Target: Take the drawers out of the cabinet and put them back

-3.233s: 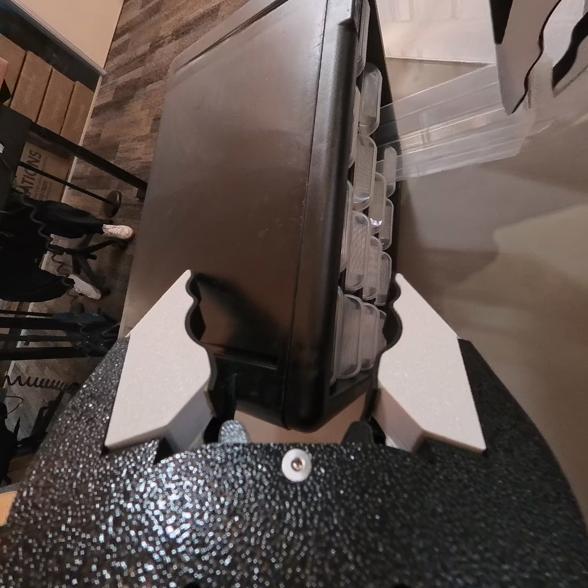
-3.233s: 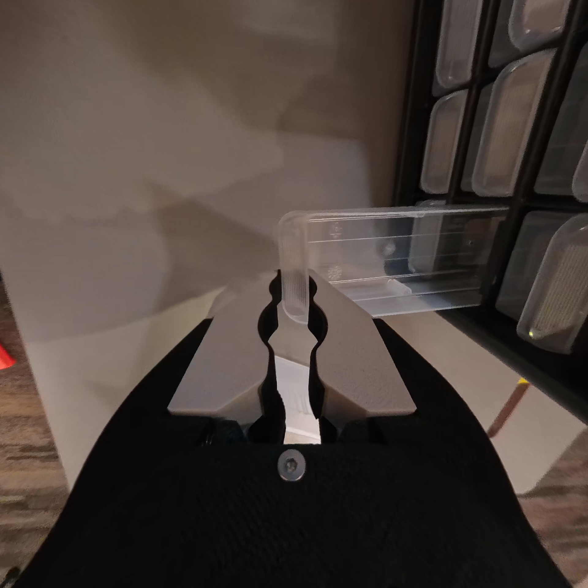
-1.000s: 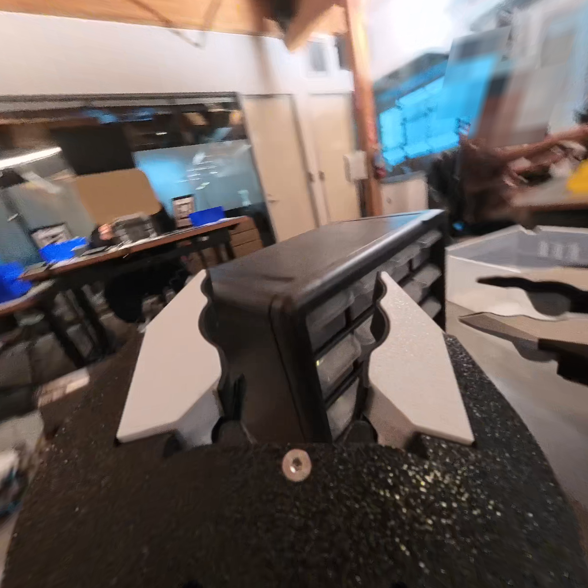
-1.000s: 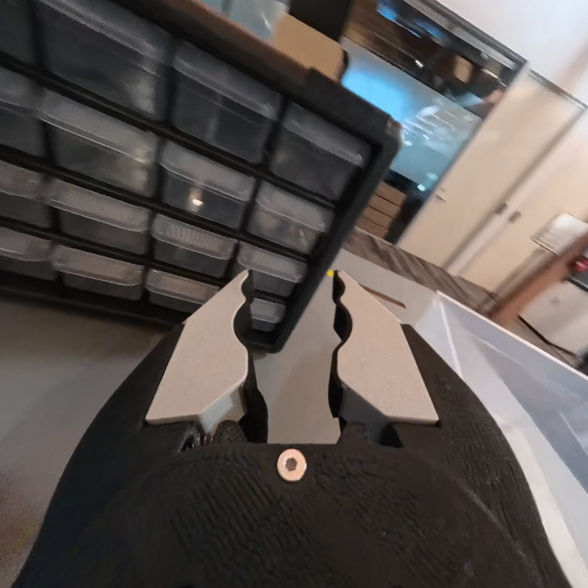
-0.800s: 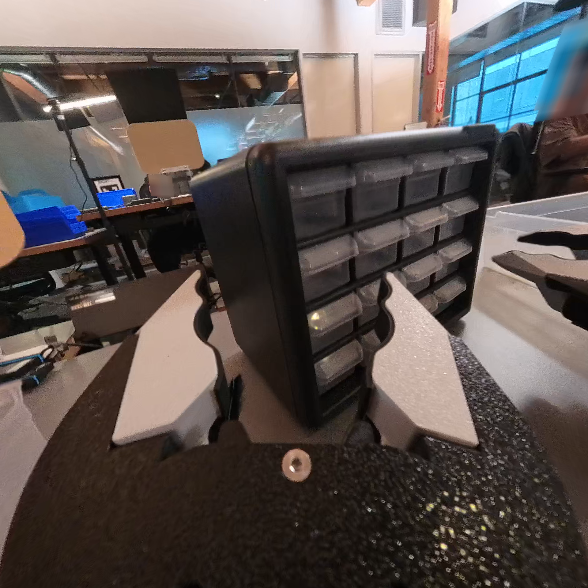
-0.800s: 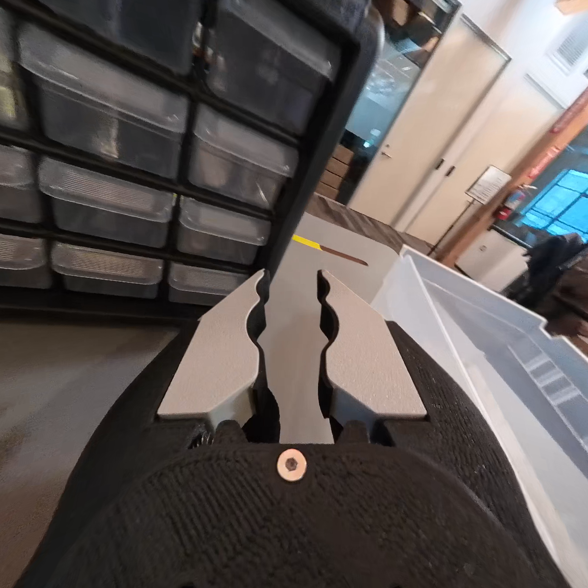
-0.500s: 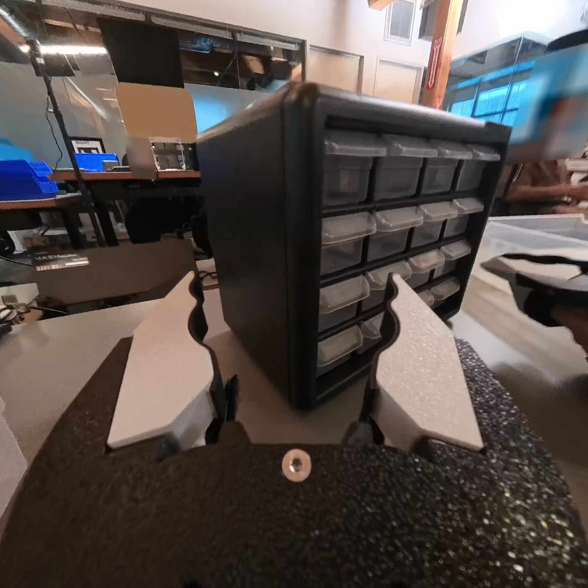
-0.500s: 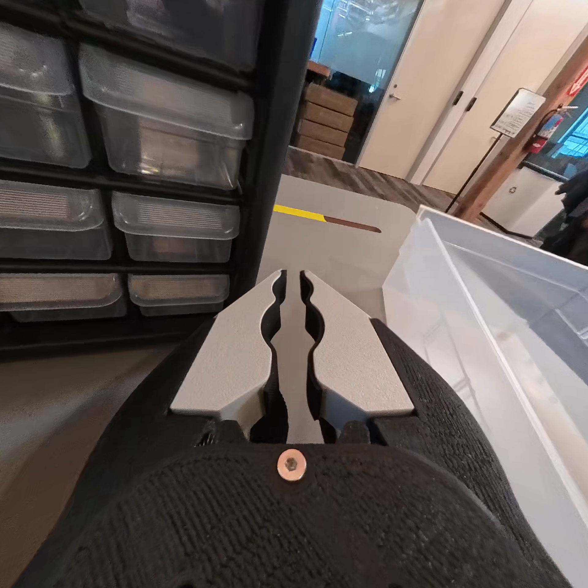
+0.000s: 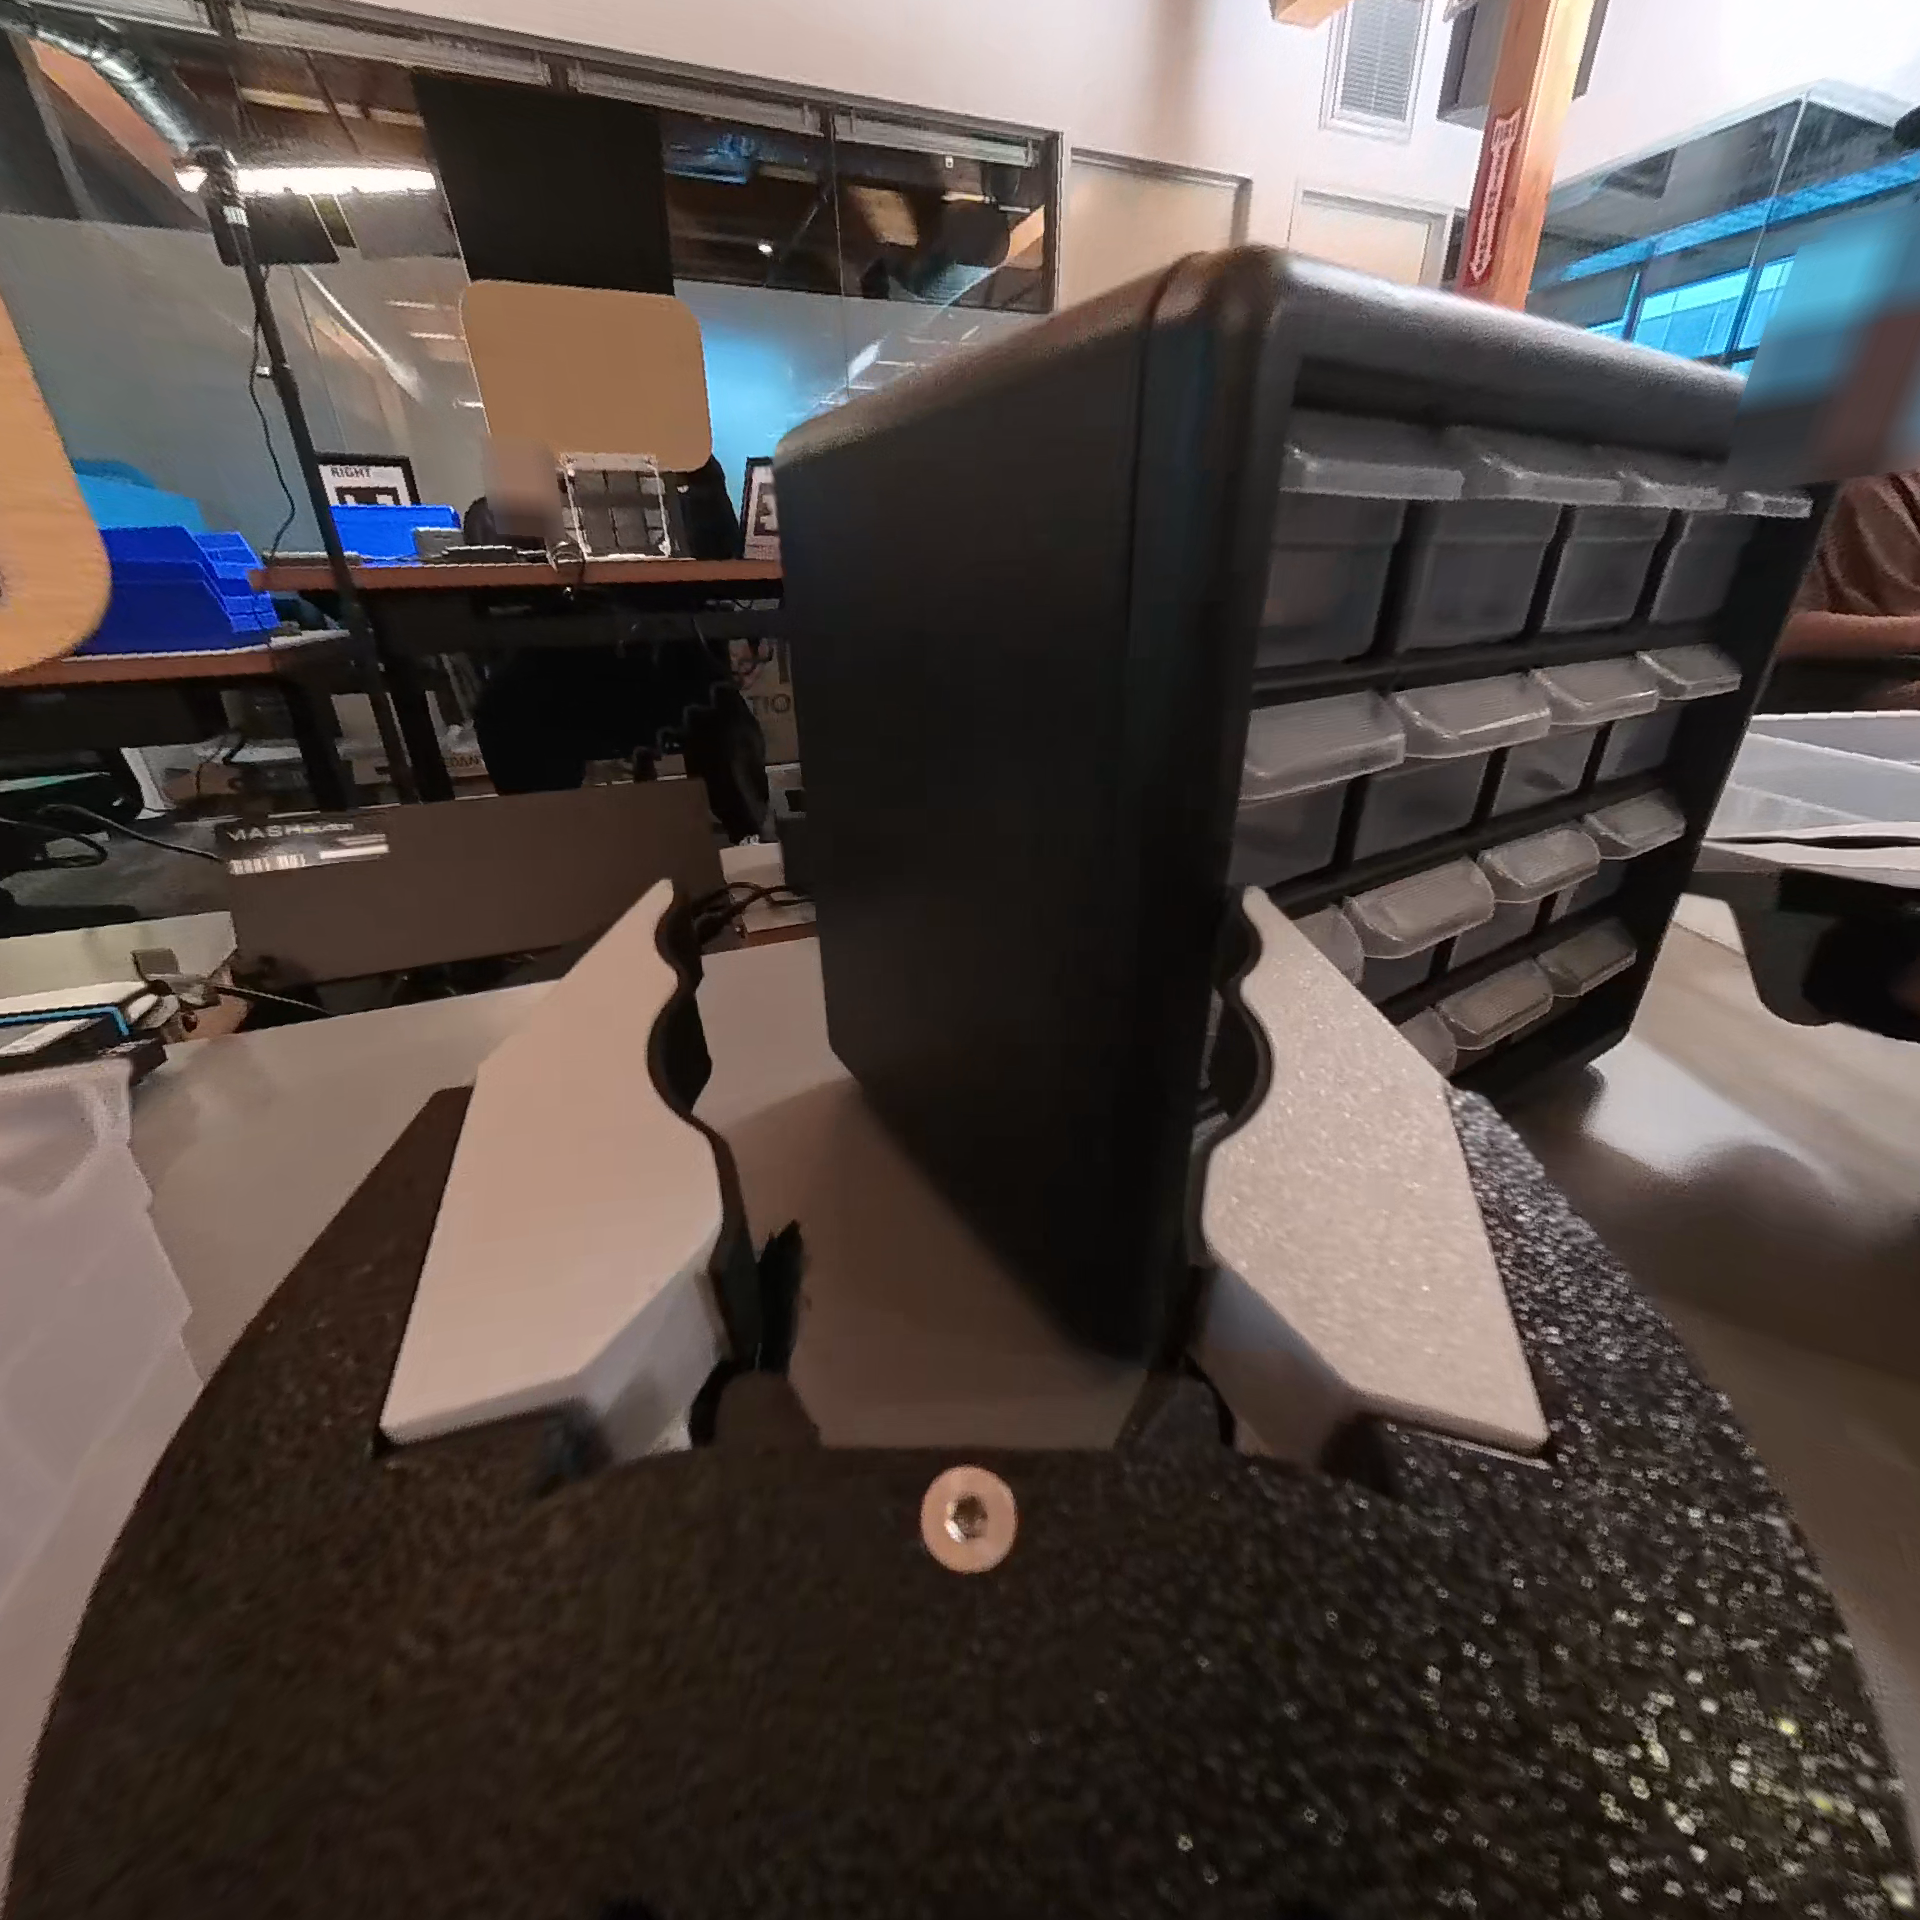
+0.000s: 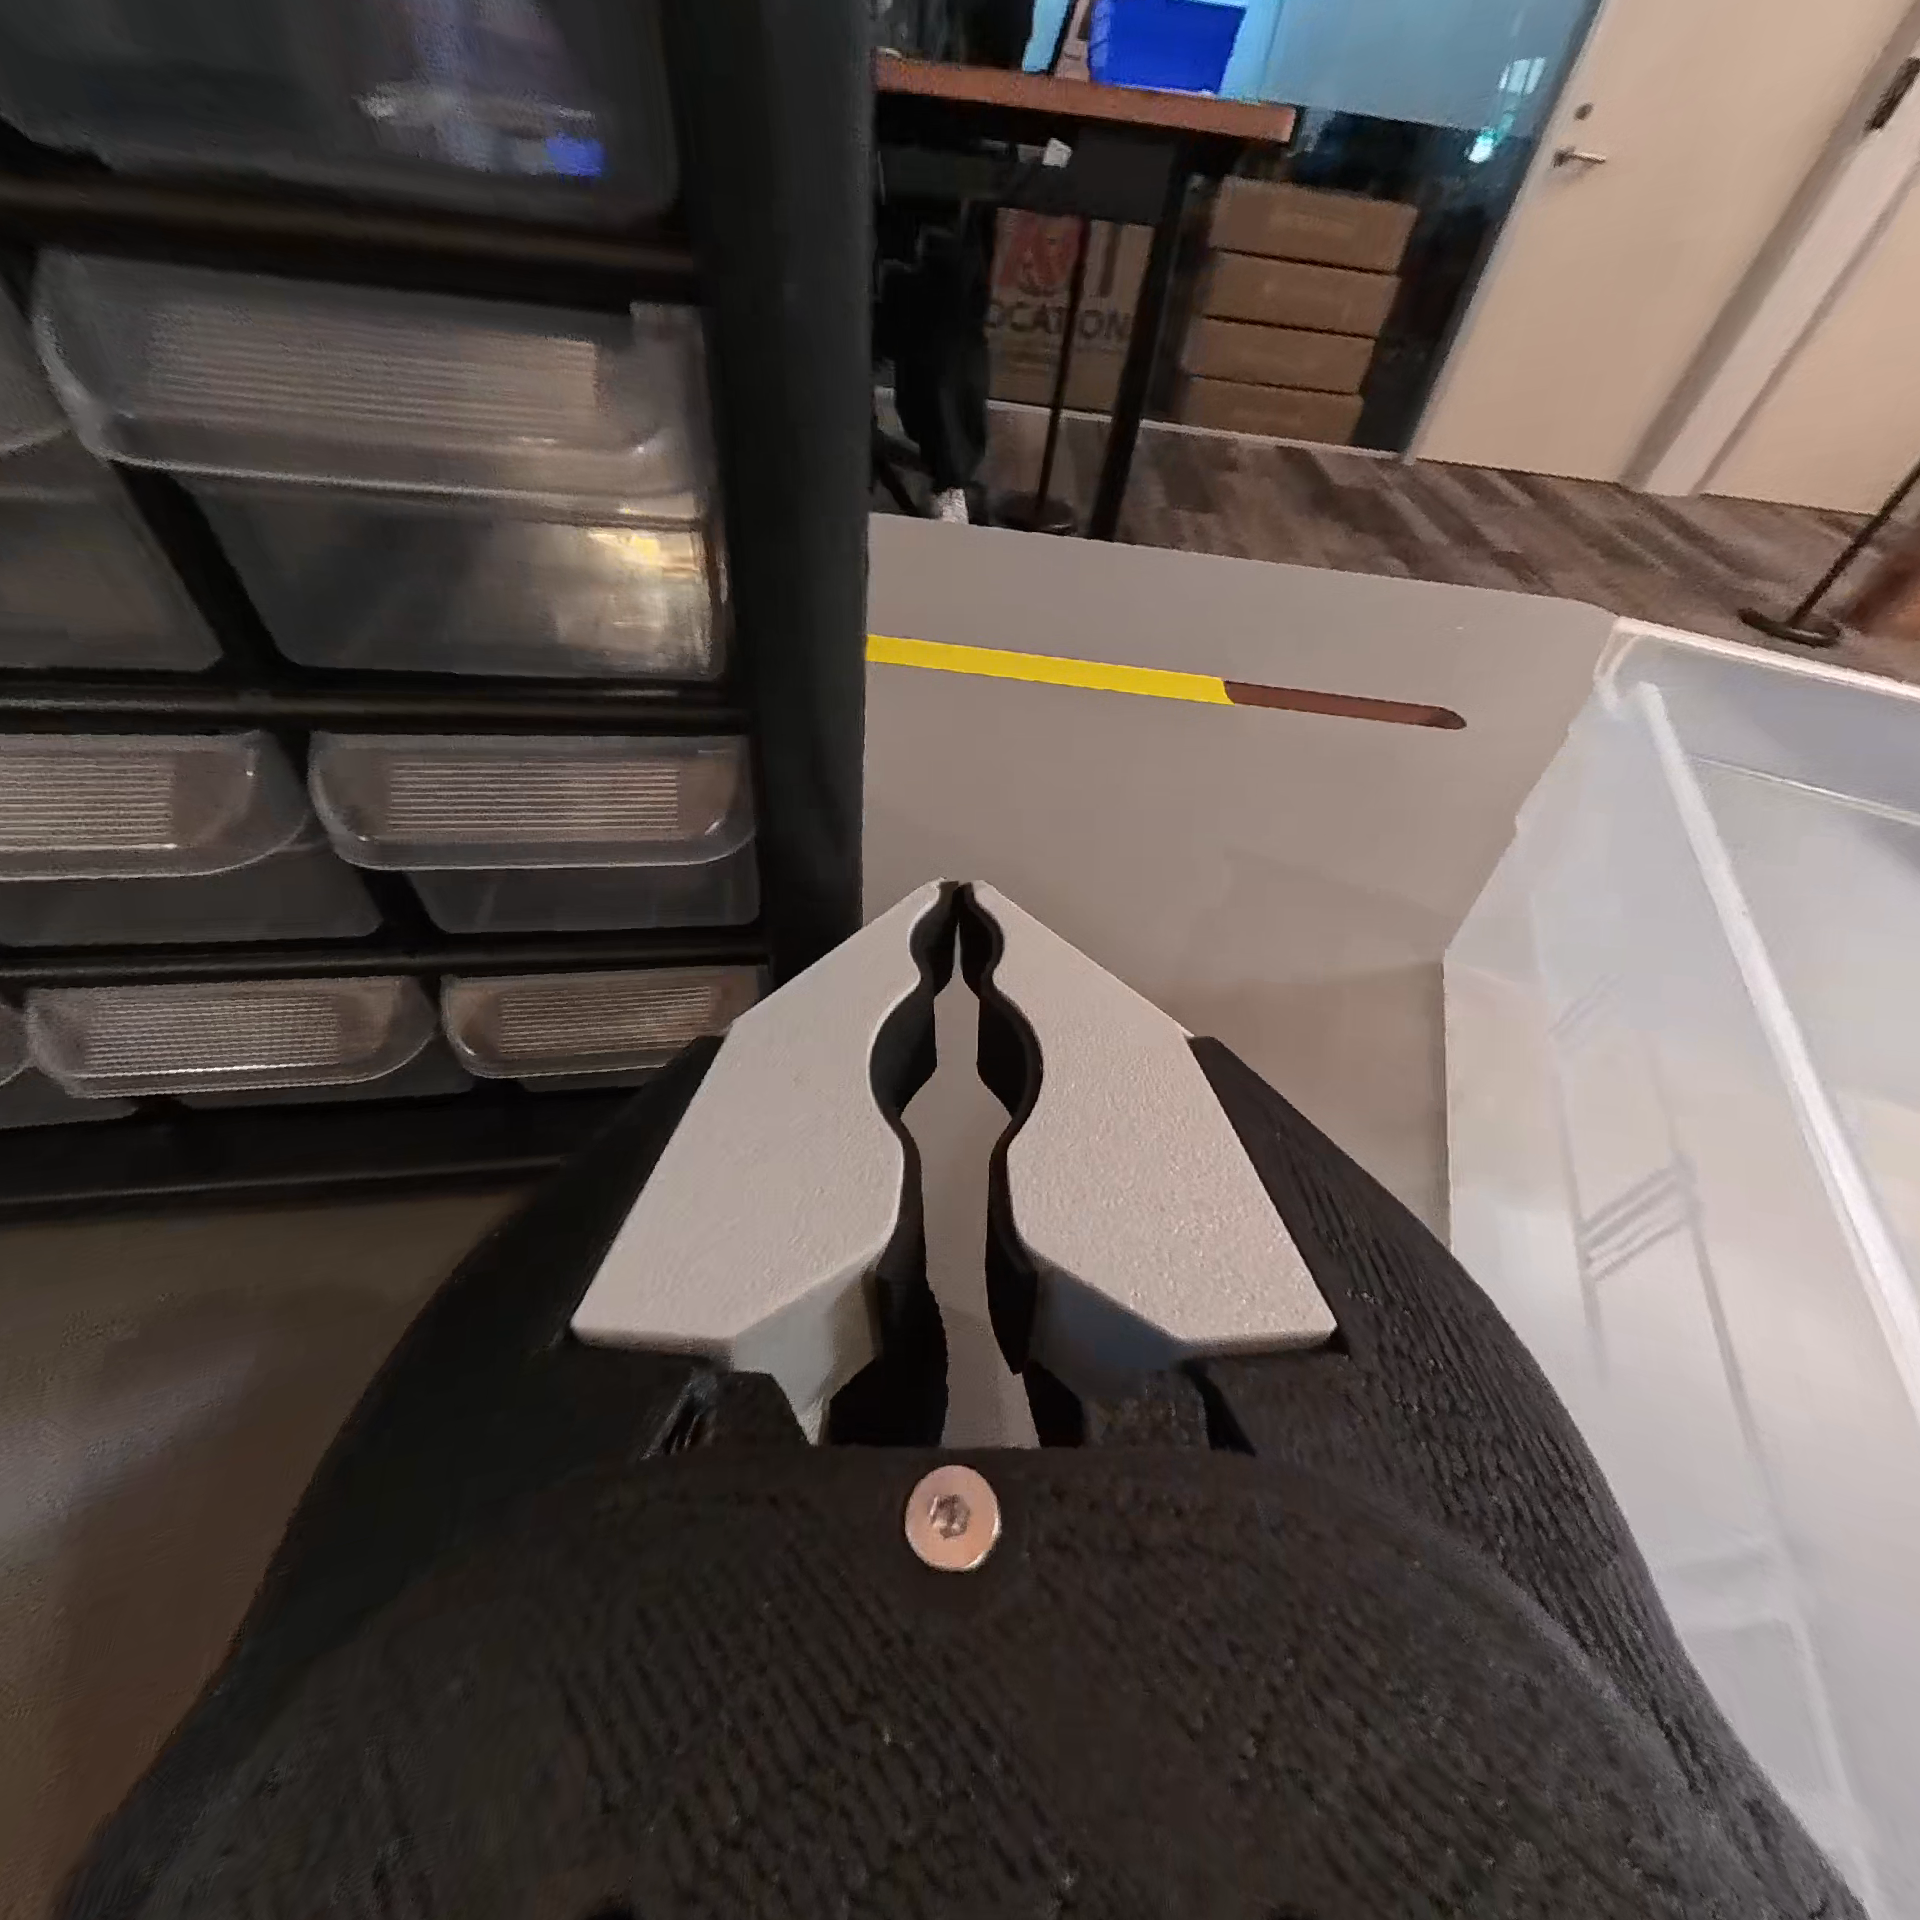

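The black cabinet (image 9: 997, 831) is stood on the grey table (image 9: 1714, 1195), with every clear drawer (image 10: 530, 810) pushed in. The left gripper (image 9: 956, 1049) is spread wide around its front corner. The right gripper (image 10: 956, 914) is pinched together, empty. The drawers are judged light and slippery, best gripped by the front lip.

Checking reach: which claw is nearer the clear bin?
Right. The right claw sits shut just beside the clear bin; the left claw straddles the cabinet's far corner.
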`<move>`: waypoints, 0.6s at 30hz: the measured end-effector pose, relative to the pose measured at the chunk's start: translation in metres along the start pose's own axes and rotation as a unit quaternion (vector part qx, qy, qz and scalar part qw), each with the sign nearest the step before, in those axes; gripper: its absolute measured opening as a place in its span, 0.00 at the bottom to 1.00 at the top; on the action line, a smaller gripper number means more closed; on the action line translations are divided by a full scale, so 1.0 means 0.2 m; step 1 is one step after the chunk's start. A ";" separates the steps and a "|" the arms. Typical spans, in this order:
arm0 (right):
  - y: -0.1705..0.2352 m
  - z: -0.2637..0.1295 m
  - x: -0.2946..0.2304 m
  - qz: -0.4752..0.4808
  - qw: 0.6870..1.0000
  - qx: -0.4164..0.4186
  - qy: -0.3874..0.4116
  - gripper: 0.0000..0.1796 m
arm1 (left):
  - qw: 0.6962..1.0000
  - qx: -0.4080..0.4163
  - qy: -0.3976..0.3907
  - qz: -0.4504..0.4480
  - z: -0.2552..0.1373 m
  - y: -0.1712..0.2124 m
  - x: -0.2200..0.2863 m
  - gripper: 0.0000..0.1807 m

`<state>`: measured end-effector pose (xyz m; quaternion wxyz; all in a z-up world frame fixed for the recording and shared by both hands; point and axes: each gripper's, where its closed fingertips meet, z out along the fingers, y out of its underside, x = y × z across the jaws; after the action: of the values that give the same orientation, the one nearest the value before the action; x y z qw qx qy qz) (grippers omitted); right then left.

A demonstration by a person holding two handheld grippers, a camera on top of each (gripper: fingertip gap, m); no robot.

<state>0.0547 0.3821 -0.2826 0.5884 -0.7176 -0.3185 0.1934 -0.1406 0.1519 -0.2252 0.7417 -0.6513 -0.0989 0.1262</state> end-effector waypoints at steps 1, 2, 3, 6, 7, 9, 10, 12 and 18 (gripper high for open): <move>0.00 0.00 -0.01 0.000 1.000 0.002 -0.006 0.00 | 1.000 0.000 0.001 0.002 0.00 0.00 -0.01 0.55; 0.00 -0.01 -0.02 0.000 1.000 0.004 -0.013 0.00 | 1.000 -0.001 0.000 0.006 0.00 -0.01 -0.01 0.55; -0.01 -0.01 -0.03 -0.002 1.000 0.006 -0.020 0.00 | 1.000 -0.001 -0.003 0.010 0.00 -0.01 -0.02 0.55; -0.01 -0.02 -0.07 -0.009 0.999 0.008 -0.039 0.00 | 1.000 0.002 -0.010 0.018 0.00 -0.01 -0.04 0.54; -0.01 -0.02 -0.09 -0.007 0.999 0.007 -0.047 0.00 | 1.000 0.002 -0.013 0.017 0.00 -0.02 -0.05 0.54; -0.01 -0.02 -0.12 -0.002 0.998 0.007 -0.063 0.00 | 1.000 0.004 -0.019 0.009 -0.01 -0.02 -0.08 0.54; -0.01 -0.02 -0.14 -0.002 0.997 0.007 -0.071 0.00 | 1.000 0.008 -0.021 0.002 -0.01 -0.03 -0.10 0.54; -0.01 -0.02 -0.17 -0.005 0.997 0.008 -0.082 0.00 | 1.000 0.016 -0.024 -0.013 -0.02 -0.05 -0.13 0.54; -0.03 -0.01 -0.26 -0.020 0.993 0.012 -0.113 0.00 | 0.998 0.027 -0.054 -0.012 -0.04 -0.07 -0.20 0.53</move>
<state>0.0175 0.3455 -0.2821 0.5614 -0.6775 -0.3943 0.2654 -0.1749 0.1297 -0.2114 0.7539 -0.6223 -0.1432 0.1546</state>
